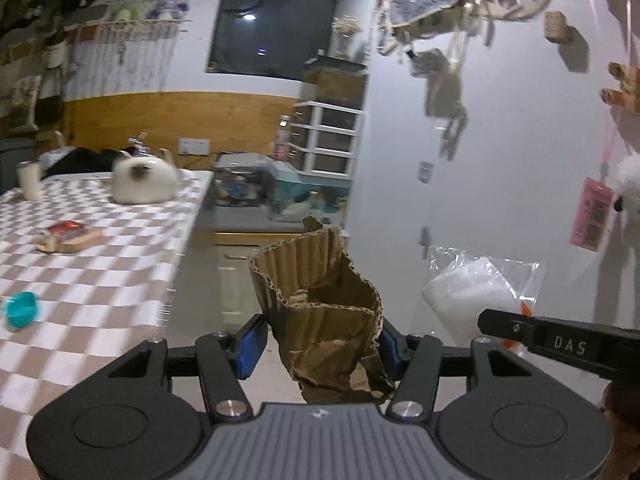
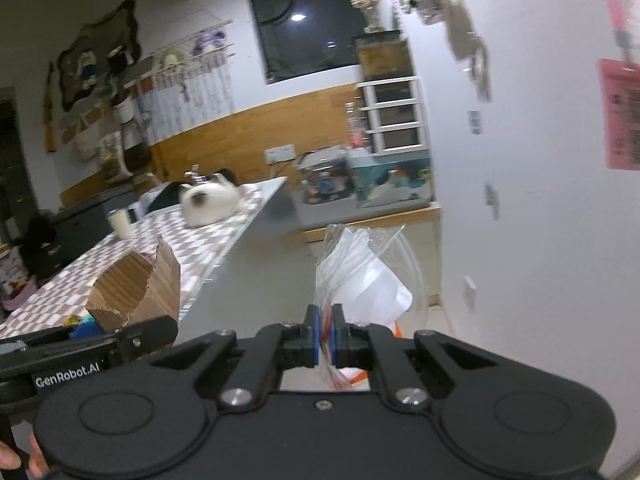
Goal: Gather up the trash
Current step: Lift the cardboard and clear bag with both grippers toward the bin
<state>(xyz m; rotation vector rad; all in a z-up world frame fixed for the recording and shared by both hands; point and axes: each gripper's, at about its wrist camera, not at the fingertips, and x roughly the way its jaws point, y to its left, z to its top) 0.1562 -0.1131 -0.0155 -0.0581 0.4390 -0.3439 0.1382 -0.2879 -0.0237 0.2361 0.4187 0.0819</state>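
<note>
Two pieces of trash: both are carried in the air beside the table, one in each gripper.
Cardboard: a crumpled strip of brown corrugated cardboard (image 1: 324, 312) stands up between the blue pads of the left gripper (image 1: 320, 346), which pinch its lower part from both sides.
Plastic bag: a clear plastic bag (image 2: 360, 272) with white paper inside rises from the right gripper (image 2: 327, 336); its jaws are pressed together on the bag's lower edge.
Side by side: in the left wrist view the bag hangs just right of the cardboard.
Table: a checkered tablecloth (image 1: 100, 280) carries a teal cup (image 1: 22, 310), a red-wrapped snack (image 1: 68, 234), a white tumbler (image 1: 29, 178) and a white fluffy cat (image 1: 142, 180) at the far end.
Background: a white drawer unit (image 1: 328, 138) stands against the wall.
</note>
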